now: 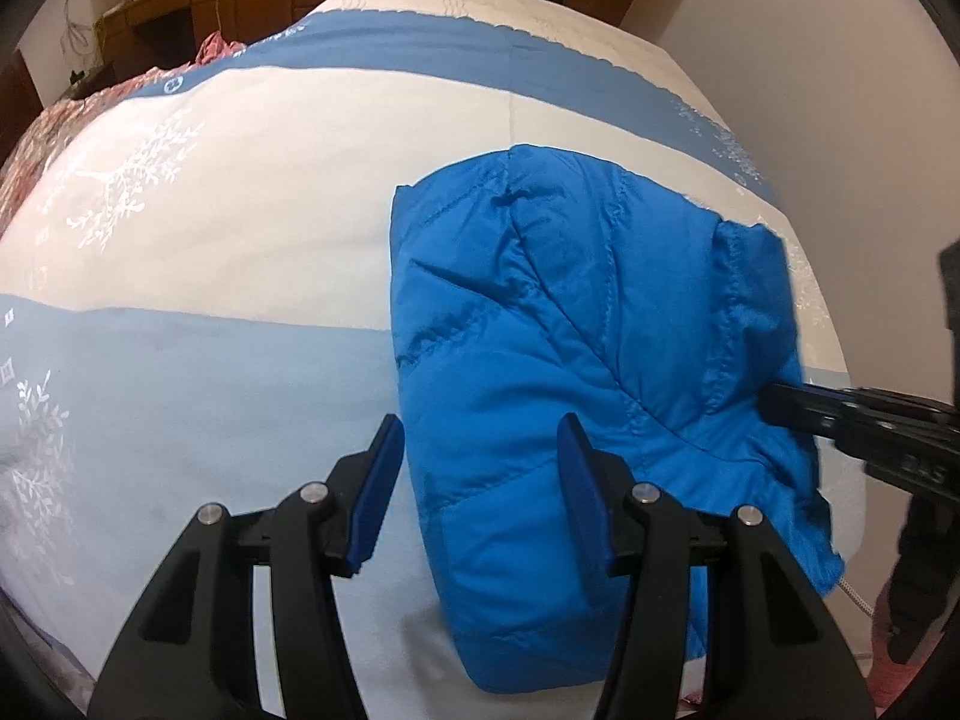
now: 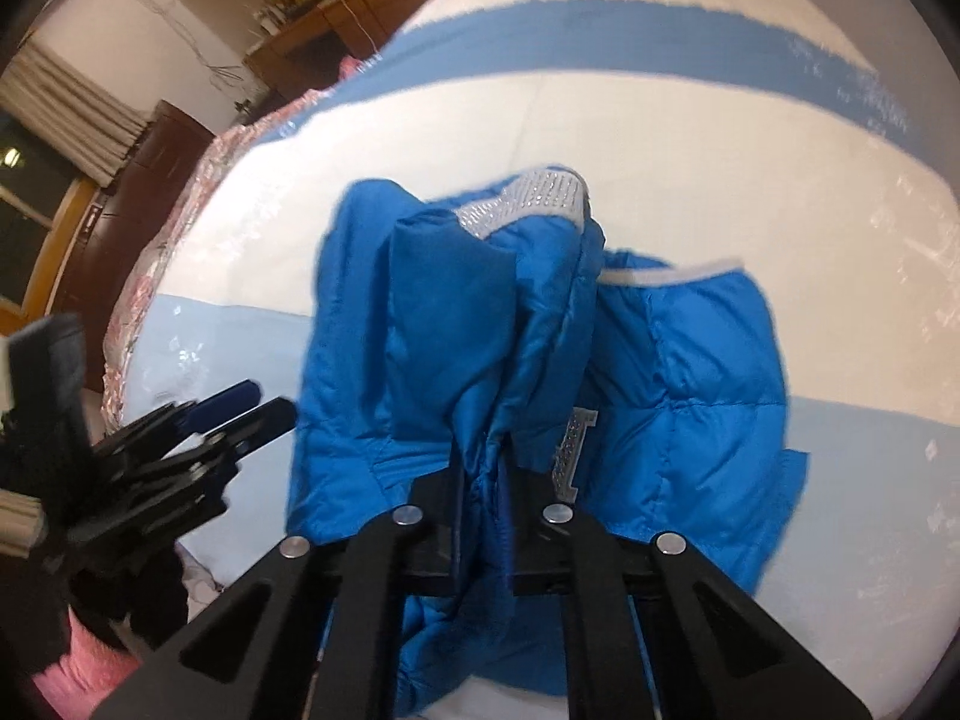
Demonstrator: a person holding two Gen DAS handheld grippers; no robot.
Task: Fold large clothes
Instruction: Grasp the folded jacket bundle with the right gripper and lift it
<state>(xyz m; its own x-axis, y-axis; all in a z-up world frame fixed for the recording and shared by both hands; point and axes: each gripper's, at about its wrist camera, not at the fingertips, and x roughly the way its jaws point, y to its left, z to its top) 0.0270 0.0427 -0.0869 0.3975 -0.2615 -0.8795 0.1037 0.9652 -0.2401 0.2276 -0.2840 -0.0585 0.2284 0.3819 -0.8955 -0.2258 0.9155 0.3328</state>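
A bright blue quilted jacket (image 1: 558, 324) lies folded on the bed, right of centre. My left gripper (image 1: 480, 450) is open and empty, hovering over the jacket's near left edge, one finger beside it and one above it. My right gripper (image 2: 489, 456) is shut on a bunched fold of the blue jacket (image 2: 432, 324) and lifts it a little; it shows in the left wrist view (image 1: 780, 405) at the jacket's right side. A silvery grey trim (image 2: 528, 195) runs along the jacket's far edge. My left gripper shows at the left of the right wrist view (image 2: 252, 405).
The bed cover (image 1: 240, 228) has white, light blue and darker blue bands with leaf prints. A pink floral blanket (image 1: 54, 126) lies along the bed's left side. Wooden furniture (image 1: 180, 6) stands beyond it. A white wall (image 1: 840, 60) is to the right.
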